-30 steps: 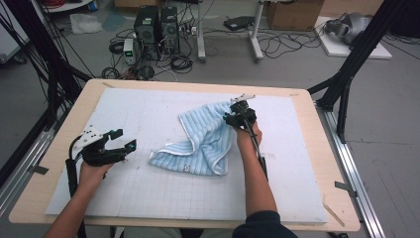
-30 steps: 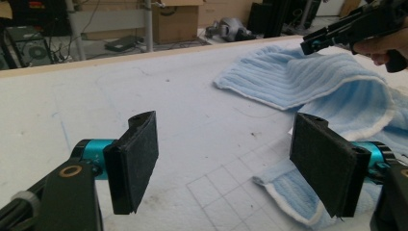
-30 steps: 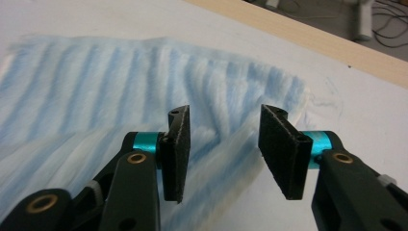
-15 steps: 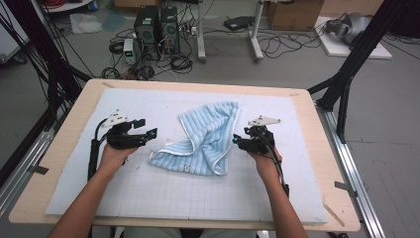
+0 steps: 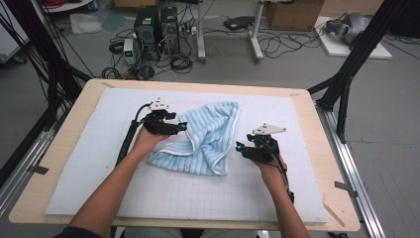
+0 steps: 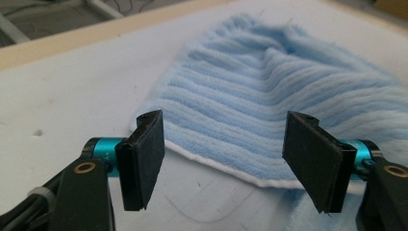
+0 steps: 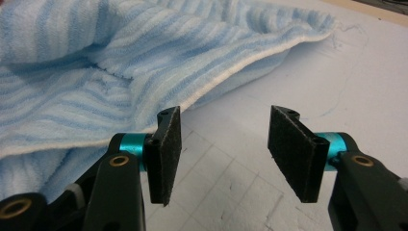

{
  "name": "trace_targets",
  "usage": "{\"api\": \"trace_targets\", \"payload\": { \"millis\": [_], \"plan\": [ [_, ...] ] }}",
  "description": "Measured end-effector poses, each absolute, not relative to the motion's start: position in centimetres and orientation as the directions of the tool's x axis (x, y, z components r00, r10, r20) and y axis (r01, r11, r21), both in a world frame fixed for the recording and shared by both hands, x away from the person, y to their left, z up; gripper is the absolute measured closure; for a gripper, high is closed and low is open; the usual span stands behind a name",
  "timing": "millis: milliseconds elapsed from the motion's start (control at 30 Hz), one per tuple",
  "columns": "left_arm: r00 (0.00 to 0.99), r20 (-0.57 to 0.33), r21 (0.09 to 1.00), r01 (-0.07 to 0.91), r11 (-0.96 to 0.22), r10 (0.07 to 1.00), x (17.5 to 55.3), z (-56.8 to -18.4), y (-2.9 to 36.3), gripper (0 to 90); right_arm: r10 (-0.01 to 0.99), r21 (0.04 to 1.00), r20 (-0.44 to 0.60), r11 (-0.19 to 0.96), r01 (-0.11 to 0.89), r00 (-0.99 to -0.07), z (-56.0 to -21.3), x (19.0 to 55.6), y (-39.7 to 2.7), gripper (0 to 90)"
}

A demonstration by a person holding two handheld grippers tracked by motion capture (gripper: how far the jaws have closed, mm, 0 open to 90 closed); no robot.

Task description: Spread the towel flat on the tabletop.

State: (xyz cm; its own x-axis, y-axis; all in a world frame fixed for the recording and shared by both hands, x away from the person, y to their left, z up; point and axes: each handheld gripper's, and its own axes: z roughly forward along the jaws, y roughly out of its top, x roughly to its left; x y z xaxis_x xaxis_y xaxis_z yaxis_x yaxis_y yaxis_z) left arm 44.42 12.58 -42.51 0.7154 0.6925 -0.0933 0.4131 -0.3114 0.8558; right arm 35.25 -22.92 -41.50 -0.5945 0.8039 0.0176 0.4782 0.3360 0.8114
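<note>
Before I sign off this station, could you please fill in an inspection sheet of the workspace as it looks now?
Surface: white gridded mat on a wooden table.
Job's things: blue striped towel, crumpled, white edge showing.
Clutter: nothing seen on the mat.
Grippers: left hand-held gripper open at the towel's edge, jaws just closing slightly; right hand-held gripper open, beside the towel.
Cables: one trails along each forearm.
Surroundings: computers, floor wires, cardboard boxes.

Crumpled blue towel (image 5: 203, 141) between two claws

Computer towers (image 5: 156, 25), tangled cables (image 5: 181, 62) and cardboard box (image 5: 293, 14) on floor beyond table (image 5: 59, 148).
</note>
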Motion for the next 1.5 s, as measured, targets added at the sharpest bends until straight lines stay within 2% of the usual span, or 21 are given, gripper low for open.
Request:
{"api": "trace_targets", "payload": {
  "millis": [267, 333, 433, 500, 567, 700, 1167, 1300, 1333, 1367, 1433, 1500],
  "plan": [
    [0.743, 0.026, 0.782, 0.401, -0.476, 0.669, 45.2, -44.1, 9.7, 35.6, 0.808, 0.817, 0.037, 0.314, 0.483, -0.588, -41.6, 35.3, -23.5, 45.4],
    [0.755, 0.059, 0.763, 0.388, -0.517, 0.653, 45.2, -44.7, 9.2, 39.3, 0.808, 0.817, 0.038, 0.314, 0.484, -0.588, -41.6, 35.2, -23.5, 45.3],
    [0.773, 0.043, 0.768, 0.380, -0.516, 0.633, 45.2, -44.7, 9.0, 46.2, 0.806, 0.815, 0.037, 0.317, 0.485, -0.590, -41.7, 35.2, -23.4, 45.4],
    [0.790, 0.040, 0.769, 0.367, -0.523, 0.612, 45.2, -44.6, 9.0, 58.7, 0.803, 0.816, 0.039, 0.318, 0.483, -0.594, -41.7, 35.2, -23.3, 45.4],
    [0.798, 0.076, 0.763, 0.339, -0.550, 0.598, 45.2, -44.5, 9.1, 82.4, 0.803, 0.815, 0.041, 0.317, 0.484, -0.595, -41.7, 35.2, -23.3, 45.4],
    [0.763, 0.082, 0.767, 0.362, -0.530, 0.641, 45.7, -44.5, 9.9, 85.8, 0.802, 0.813, 0.045, 0.316, 0.488, -0.595, -41.7, 35.1, -23.3, 45.4],
    [0.498, 0.090, 0.783, 0.500, -0.371, 0.862, 48.7, -44.3, 17.8, 86.3, 0.800, 0.812, 0.053, 0.313, 0.492, -0.597, -41.9, 35.2, -23.3, 45.6],
    [0.430, 0.028, 0.791, 0.543, -0.283, 0.902, 48.9, -44.6, 19.8, 84.5, 0.801, 0.812, 0.063, 0.306, 0.497, -0.596, -42.0, 35.2, -23.3, 45.6],
    [0.417, 0.020, 0.794, 0.545, -0.268, 0.909, 48.9, -44.5, 19.9, 78.8, 0.800, 0.811, 0.067, 0.304, 0.500, -0.596, -42.0, 35.2, -23.2, 45.6],
    [0.394, -0.014, 0.804, 0.551, -0.224, 0.919, 48.9, -44.4, 20.1, 65.8, 0.800, 0.812, 0.063, 0.307, 0.497, -0.597, -42.0, 35.2, -23.2, 45.6],
    [0.371, -0.062, 0.819, 0.550, -0.165, 0.927, 48.6, -44.0, 20.5, 49.2, 0.800, 0.812, 0.064, 0.305, 0.497, -0.596, -42.0, 35.2, -23.2, 45.6],
    [0.379, -0.086, 0.836, 0.531, -0.140, 0.921, 47.9, -43.7, 20.9, 41.7, 0.800, 0.819, 0.065, 0.298, 0.489, -0.597, -41.9, 35.1, -23.2, 45.5]
  ]
}}
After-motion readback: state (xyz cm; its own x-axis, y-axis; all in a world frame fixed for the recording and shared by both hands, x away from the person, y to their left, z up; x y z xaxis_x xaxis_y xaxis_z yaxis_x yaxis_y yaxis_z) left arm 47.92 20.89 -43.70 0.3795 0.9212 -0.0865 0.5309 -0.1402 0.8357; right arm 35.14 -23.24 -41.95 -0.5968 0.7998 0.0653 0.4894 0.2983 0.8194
